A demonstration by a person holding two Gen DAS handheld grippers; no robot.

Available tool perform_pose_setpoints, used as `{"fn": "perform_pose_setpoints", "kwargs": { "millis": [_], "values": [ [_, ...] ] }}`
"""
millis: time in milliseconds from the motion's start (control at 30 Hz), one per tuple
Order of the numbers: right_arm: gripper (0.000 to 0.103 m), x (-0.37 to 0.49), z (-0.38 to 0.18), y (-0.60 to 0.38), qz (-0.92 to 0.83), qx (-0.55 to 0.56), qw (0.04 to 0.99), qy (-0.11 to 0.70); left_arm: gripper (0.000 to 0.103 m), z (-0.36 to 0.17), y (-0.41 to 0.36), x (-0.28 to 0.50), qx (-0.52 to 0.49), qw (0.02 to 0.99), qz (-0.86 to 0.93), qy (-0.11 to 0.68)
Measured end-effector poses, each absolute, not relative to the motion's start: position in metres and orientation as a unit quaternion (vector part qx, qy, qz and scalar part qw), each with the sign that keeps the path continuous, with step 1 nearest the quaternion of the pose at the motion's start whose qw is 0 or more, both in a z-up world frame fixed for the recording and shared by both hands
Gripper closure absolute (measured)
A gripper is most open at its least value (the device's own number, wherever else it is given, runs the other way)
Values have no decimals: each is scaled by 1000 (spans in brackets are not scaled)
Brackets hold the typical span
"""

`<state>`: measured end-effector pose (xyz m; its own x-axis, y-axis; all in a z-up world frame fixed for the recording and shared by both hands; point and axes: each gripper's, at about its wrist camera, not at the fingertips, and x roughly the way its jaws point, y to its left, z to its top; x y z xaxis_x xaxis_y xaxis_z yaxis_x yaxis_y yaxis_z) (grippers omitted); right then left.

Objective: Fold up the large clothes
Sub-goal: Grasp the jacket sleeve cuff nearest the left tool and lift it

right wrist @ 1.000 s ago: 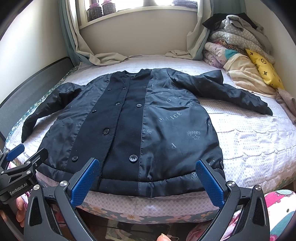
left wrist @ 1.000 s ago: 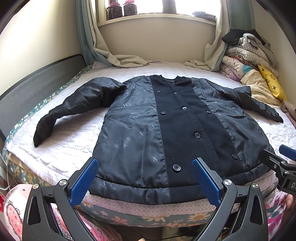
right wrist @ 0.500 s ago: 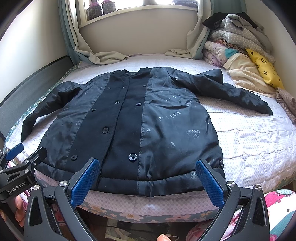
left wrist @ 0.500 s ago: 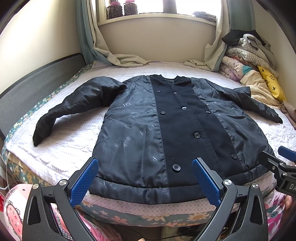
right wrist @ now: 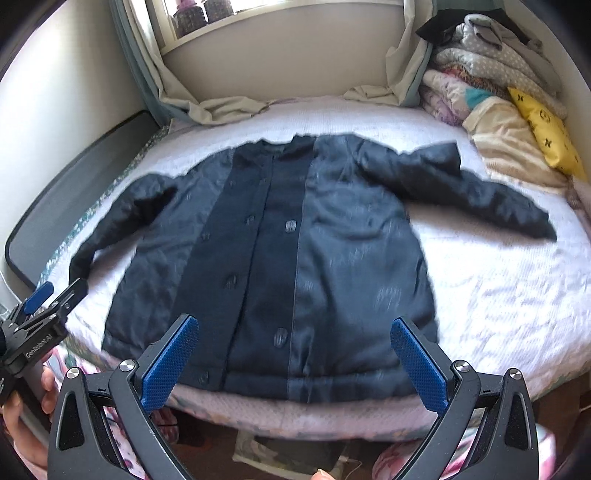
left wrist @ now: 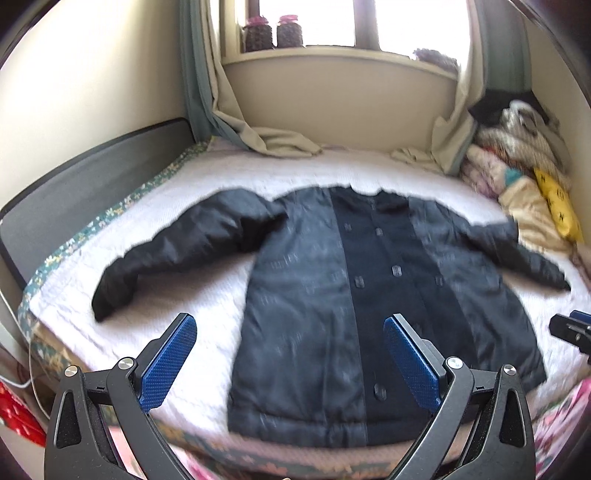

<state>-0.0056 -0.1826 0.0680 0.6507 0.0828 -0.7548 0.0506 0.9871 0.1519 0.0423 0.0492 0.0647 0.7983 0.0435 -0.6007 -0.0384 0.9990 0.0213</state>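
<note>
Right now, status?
Left gripper open, right gripper open, both empty. Dark buttoned coat flat on bed, sleeves spread, unfolded. Nothing on it.

Coat [left wrist: 317,295] motion-blurred in both views, printed lettering unreadable; buttons [right wrist: 290,225] smeared; right gripper [left wrist: 570,326] cut off at left view's edge; window jars [left wrist: 273,33] too blurred to identify

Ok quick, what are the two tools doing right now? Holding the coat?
Left tool: open, holding nothing, above the near hem of the coat.
Right tool: open, holding nothing, also above the hem.
</note>
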Motion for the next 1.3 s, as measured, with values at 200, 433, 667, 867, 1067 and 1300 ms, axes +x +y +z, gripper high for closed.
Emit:
{"fn": "perform_pose_setpoints", "kwargs": {
  "millis": [200,433,667,867,1067,1300],
  "values": [
    [0,44,113,-196,-22,62,924,377,1,96,69,98,-1,953,45,300],
    [0,116,126,-201,-12,84,926,367,1,95,89,167,-4,946,63,317],
    [0,162,103,-204,6,82,928,364,1,63,99,201,26,940,87,330],
    [0,185,64,-209,7,90,916,390,1,43,120,214,4,929,105,355],
    [0,191,56,-206,6,97,913,396,1,42,161,218,-86,918,108,372],
    [0,187,59,-208,1,93,915,393,1,40,184,212,-132,911,118,373]
  ]
}}
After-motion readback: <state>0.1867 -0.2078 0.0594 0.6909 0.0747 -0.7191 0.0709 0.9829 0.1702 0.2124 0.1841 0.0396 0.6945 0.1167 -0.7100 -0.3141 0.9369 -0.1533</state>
